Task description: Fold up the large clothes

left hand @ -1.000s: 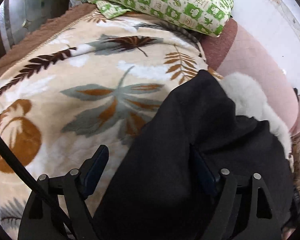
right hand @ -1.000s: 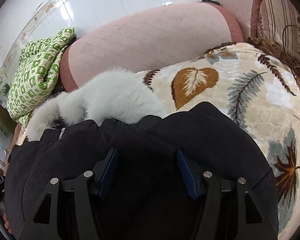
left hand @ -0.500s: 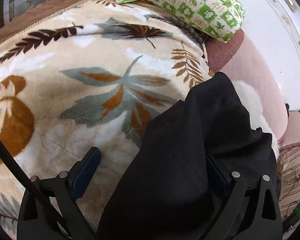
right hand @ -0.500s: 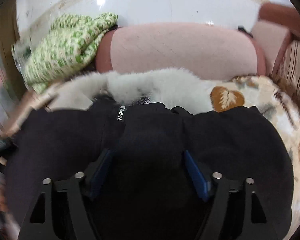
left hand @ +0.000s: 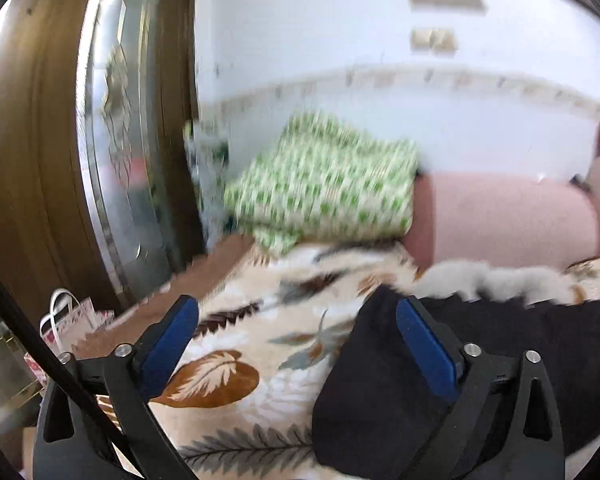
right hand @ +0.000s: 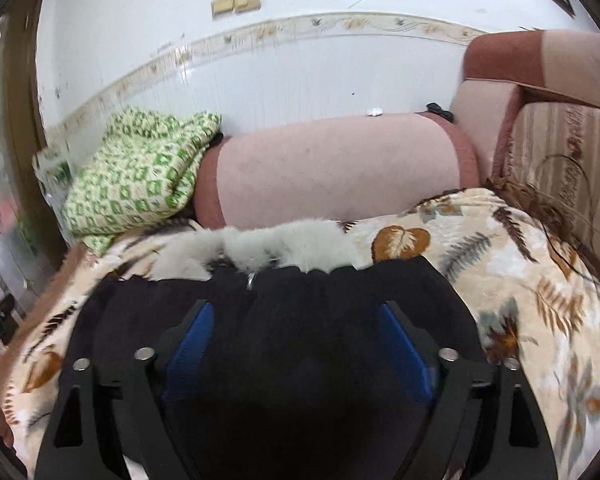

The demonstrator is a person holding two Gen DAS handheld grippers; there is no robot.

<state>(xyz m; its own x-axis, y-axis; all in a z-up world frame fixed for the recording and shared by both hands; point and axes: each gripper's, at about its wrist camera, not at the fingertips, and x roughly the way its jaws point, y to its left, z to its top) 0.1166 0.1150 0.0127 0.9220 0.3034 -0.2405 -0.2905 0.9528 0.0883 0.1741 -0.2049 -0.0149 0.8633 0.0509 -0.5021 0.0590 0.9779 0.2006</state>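
Black coat (right hand: 300, 344) with white fur collar (right hand: 260, 248) on leaf-print blanket (right hand: 520, 280), under right gripper's (right hand: 296, 344) opening fingers (right hand: 192, 340).

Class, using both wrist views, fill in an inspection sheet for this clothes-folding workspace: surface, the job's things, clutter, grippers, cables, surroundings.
Surface: leaf-print blanket spread over a sofa seat.
Job's things: black coat with white fur trim lying on the blanket, zip pull visible near the fur.
Clutter: green patterned cloth bundled by the pink armrest; a paper bag beside the sofa.
Grippers: left hand-held gripper jaws opening, nothing between them; right hand-held gripper jaws opening above the coat, not gripping it.
Cables: one black cable crossing the left view.
Surroundings: white wall with a border strip, wooden door frame.
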